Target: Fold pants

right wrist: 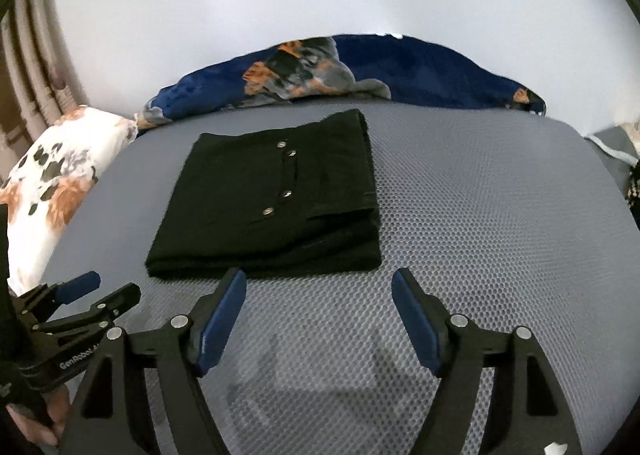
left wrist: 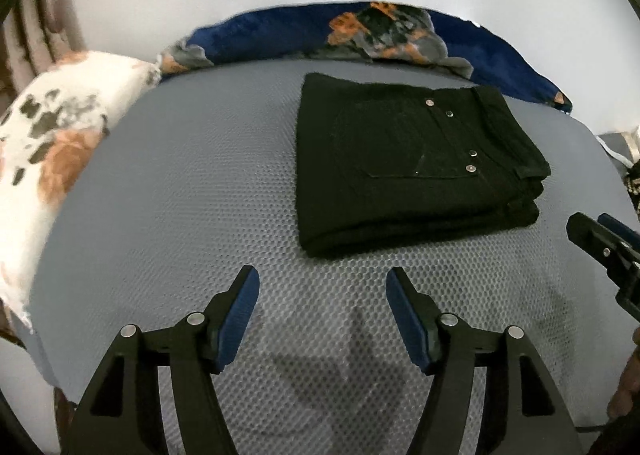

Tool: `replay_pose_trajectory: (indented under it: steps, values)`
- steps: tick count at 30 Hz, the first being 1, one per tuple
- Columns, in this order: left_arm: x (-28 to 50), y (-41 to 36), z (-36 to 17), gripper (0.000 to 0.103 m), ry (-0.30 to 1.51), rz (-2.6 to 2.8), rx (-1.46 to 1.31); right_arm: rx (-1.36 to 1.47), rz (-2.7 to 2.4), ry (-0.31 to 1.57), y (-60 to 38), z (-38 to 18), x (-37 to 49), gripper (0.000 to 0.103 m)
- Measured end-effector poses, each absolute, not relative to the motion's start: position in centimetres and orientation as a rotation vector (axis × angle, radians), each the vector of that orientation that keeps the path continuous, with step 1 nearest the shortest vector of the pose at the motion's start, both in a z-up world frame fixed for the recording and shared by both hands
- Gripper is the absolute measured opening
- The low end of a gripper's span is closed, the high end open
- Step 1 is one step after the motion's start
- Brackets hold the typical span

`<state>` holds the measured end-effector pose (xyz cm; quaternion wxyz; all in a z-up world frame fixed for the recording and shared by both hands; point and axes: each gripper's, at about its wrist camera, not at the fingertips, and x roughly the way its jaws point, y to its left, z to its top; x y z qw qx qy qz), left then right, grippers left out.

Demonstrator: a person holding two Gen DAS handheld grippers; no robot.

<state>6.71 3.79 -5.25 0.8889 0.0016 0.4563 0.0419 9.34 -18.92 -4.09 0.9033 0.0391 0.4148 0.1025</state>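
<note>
we find the pants point(left wrist: 416, 171) folded into a compact black stack on the grey mesh bed point(left wrist: 192, 223), near the blue blanket point(left wrist: 400, 31). fold looks finished to us; best to leave the stack square and lift away cleanly. left gripper point(left wrist: 322, 287) is wide apart, holding nothing, just short of the stack. right gripper point(right wrist: 318, 289) likewise spread, empty, touching nothing.
</note>
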Motion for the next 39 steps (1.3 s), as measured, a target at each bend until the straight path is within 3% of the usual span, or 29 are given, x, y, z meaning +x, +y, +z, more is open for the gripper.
replay_pose_trajectory:
  steps: [9,39]
  values:
    - [4.5,3.6,-4.9,0.068,0.919,0.113,0.025,0.055,0.217,0.8,-17.8,-3.3,7.7,0.08]
    - [4.0,3.6,-5.6,0.069,0.915,0.147,0.019,0.03,0.242,0.841,-16.5,-5.2,7.3,0.081]
